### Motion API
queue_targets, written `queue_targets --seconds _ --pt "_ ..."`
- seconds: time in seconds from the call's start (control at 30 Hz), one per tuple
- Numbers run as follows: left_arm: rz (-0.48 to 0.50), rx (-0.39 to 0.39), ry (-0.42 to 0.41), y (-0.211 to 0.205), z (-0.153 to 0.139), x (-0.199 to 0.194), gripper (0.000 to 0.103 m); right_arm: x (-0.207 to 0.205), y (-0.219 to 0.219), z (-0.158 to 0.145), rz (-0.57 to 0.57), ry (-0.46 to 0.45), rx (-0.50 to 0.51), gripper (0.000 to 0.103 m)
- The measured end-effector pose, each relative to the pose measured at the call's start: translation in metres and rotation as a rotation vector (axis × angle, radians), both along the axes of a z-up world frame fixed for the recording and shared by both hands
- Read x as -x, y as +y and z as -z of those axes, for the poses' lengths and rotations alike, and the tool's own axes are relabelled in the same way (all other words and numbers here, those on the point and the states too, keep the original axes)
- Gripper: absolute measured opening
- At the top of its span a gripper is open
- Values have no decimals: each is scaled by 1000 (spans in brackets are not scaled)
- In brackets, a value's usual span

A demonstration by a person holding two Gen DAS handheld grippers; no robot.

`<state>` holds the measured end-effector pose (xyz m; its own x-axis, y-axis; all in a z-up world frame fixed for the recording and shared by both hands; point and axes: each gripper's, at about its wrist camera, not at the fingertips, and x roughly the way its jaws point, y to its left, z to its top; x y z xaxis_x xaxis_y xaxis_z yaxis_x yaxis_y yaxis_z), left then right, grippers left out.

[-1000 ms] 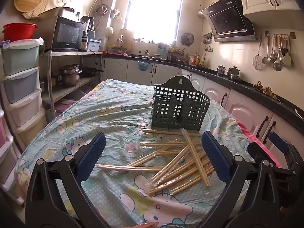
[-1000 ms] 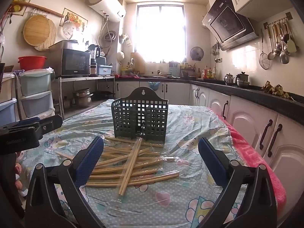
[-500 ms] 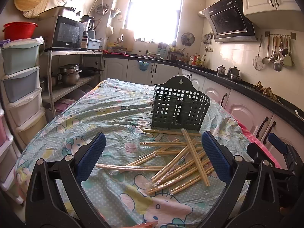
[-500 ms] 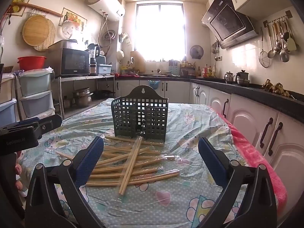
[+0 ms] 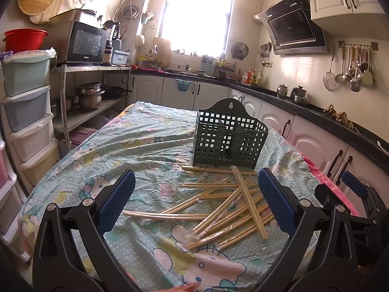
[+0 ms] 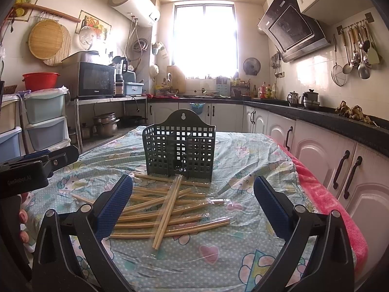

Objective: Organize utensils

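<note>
- Chopsticks (image 5: 226, 204) in clear sleeves lie scattered on the cartoon-print tablecloth (image 5: 136, 150) in the left wrist view, mostly between and just beyond the left gripper (image 5: 194, 202), whose blue-padded fingers (image 5: 116, 202) stand wide apart, holding nothing.
- Behind the pile a dark green lattice utensil holder (image 5: 228, 141) stands upright; one pair touches its base.
- Right wrist view: the right gripper (image 6: 193, 204) is also spread wide and empty; the chopsticks (image 6: 167, 206) lie between its fingers (image 6: 114, 204), nearer the left pad, in front of the holder (image 6: 180, 150).
</note>
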<state>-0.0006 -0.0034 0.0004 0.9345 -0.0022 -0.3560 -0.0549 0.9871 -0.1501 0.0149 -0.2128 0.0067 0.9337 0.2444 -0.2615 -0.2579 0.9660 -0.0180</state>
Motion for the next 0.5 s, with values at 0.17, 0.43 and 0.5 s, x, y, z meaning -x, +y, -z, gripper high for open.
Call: queue_targets --seconds 0.17,0.43,0.5 --pt "0 0 -1 0 0 0 93 0 0 0 -1 0 0 97" --pt "0 1 -3 0 0 0 93 -1 0 0 -3 3 -1 97" --pt "0 0 -2 0 1 0 93 0 1 0 -6 3 1 97"
